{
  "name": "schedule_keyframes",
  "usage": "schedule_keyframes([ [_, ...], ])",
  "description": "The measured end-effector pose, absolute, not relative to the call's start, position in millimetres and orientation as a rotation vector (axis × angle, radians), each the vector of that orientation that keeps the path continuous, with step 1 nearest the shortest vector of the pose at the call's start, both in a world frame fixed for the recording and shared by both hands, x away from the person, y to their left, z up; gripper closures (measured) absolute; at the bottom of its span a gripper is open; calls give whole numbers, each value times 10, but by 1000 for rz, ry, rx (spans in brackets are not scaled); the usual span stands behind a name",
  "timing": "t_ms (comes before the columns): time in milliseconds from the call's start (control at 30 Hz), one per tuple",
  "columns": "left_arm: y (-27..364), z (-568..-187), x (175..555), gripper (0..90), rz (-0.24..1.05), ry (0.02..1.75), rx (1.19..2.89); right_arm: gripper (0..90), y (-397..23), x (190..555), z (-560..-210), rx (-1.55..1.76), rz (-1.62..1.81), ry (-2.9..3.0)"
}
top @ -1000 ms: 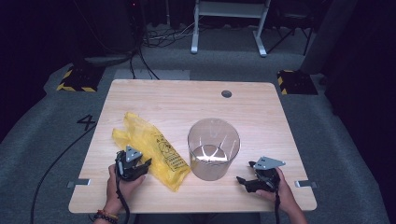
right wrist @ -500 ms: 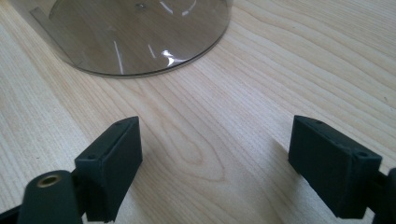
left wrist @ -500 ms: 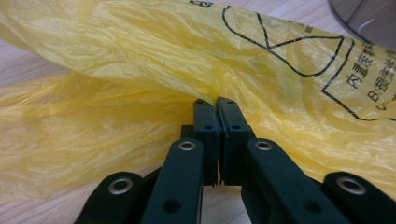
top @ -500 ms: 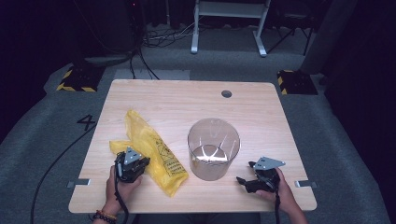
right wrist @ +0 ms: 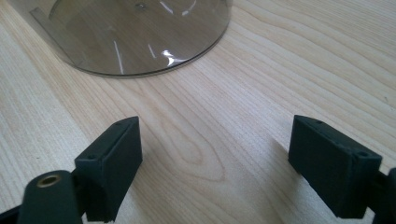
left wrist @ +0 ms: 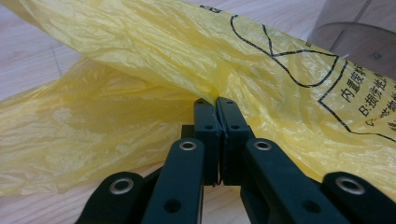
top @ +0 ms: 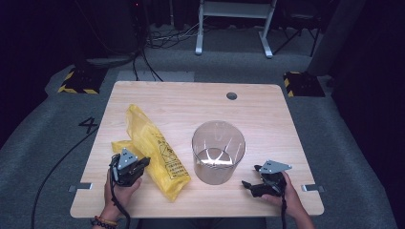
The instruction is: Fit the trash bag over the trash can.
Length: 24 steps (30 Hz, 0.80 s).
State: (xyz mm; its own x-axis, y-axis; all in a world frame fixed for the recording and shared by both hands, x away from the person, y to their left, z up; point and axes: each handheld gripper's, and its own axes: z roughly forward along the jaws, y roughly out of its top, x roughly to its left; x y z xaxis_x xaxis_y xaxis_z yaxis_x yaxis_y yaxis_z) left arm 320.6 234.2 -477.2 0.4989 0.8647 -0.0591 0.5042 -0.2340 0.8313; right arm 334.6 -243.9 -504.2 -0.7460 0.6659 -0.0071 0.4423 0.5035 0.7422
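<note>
- Near edge of table (top: 267, 102): person's forearms come in from the bottom, one gripper in each hand.
- L gripper (left wrist: 215, 103) at the near-left of the table; jaws have just been closing and are now pressed together w/ a fold of the yellow bag (left wrist: 154, 60) pinched between the tips.
- In the high view the L gripper (top: 135, 168) sits right at the bag's near-left side, touching it.
- R gripper (right wrist: 215, 154) at near-right, jaws wide apart, nothing between them, just bare wood; it sits low over the tabletop.
- High view: R gripper (top: 253, 186) is just beside the near-right of the bin, not touching it.
- Bag (top: 153, 148) lies flat on the left half of the table, long axis running from near-centre back toward far-left; black print on its upper face; a crumpled flap sticks out to the left by the L gripper.
- Bin (top: 218, 151): clear, round, standing upright w/ open top, mid-table, just right of the bag; whether the two touch I can't tell.
- Bin's lower wall (right wrist: 140, 32) shows ahead of the R jaws, apart from them.
- Further back: small dark round hole (top: 231, 96) in the tabletop near the far edge.
</note>
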Motion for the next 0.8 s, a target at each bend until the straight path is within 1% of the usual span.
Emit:
schedule_keyframes([
  [167, 2352, -4726, 3188, 882, 560, 1128, 1869, 177, -2438, 3344, -5042, 935, 1088, 2457],
  [400, 2350, -4650, 3188, 882, 562, 1119, 1851, 180, -2439, 3344, -5041, 932, 1087, 2457],
  [600, 2309, -4585, 3186, 881, 573, 1080, 1878, 228, -2454, 3349, -5023, 946, 1077, 2445],
  [800, 2287, -4545, 3183, 881, 582, 1052, 1894, 237, -2451, 3373, -4930, 981, 1130, 2408],
])
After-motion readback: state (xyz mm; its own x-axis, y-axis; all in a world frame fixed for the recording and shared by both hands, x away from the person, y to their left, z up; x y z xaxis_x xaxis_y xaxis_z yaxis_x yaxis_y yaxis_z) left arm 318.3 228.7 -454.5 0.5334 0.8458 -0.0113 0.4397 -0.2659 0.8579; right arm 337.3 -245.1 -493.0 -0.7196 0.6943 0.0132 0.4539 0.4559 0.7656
